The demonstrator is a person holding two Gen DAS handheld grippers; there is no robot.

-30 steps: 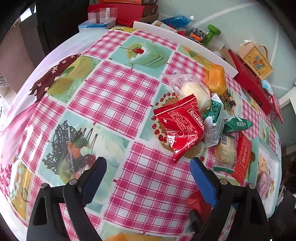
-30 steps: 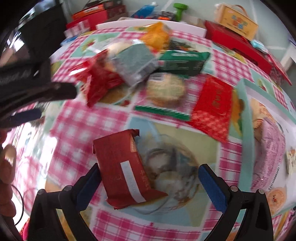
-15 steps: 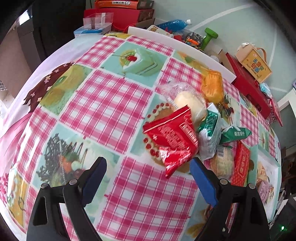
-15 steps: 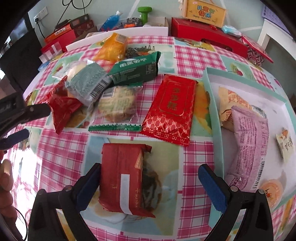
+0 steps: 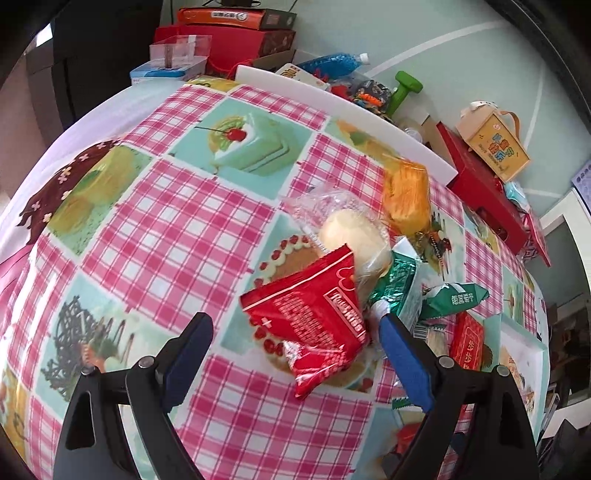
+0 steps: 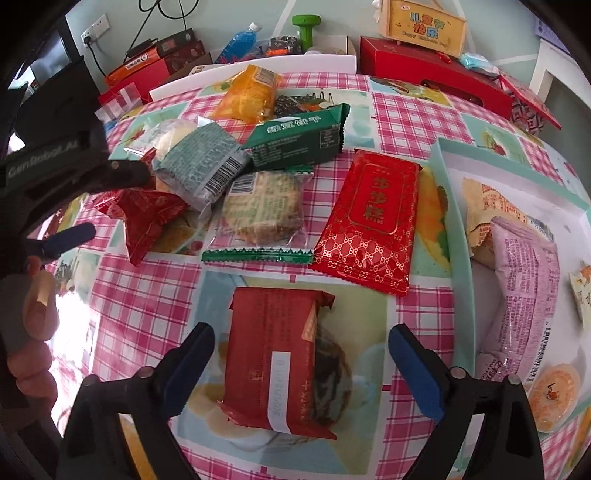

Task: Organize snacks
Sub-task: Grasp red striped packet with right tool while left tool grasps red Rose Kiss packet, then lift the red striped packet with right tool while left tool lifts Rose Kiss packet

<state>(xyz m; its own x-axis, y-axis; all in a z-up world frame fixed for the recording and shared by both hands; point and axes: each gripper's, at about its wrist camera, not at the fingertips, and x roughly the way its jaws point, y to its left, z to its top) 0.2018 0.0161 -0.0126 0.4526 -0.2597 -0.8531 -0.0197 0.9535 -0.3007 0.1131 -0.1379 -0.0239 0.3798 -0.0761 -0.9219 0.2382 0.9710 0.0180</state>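
Observation:
Snack packets lie on a pink checked tablecloth (image 6: 140,314). My left gripper (image 5: 295,350) hangs open over a bright red crinkled packet (image 5: 310,325), which lies between its jaws with neither pad pressing on it. Behind that packet are a wrapped bun (image 5: 351,232) and an orange packet (image 5: 406,195). My right gripper (image 6: 301,365) straddles a dark red packet (image 6: 277,362). Its jaws are closing and stand clear of the packet's sides. A pale tray (image 6: 454,258) on the right holds a purple packet (image 6: 524,302) and other snacks.
Beyond the right gripper lie a red gold-patterned packet (image 6: 369,218), a green packet (image 6: 299,140), a clear cookie packet (image 6: 262,206) and a grey-green one (image 6: 203,162). Red boxes (image 6: 436,70) and a yellow carton (image 6: 424,26) stand behind the table. A hand (image 6: 33,314) holds the left gripper.
The left gripper has slid toward the pile, and the bright red packet now sits between its jaws. The right gripper has turned and centred over the dark red packet, its jaws slightly narrower.

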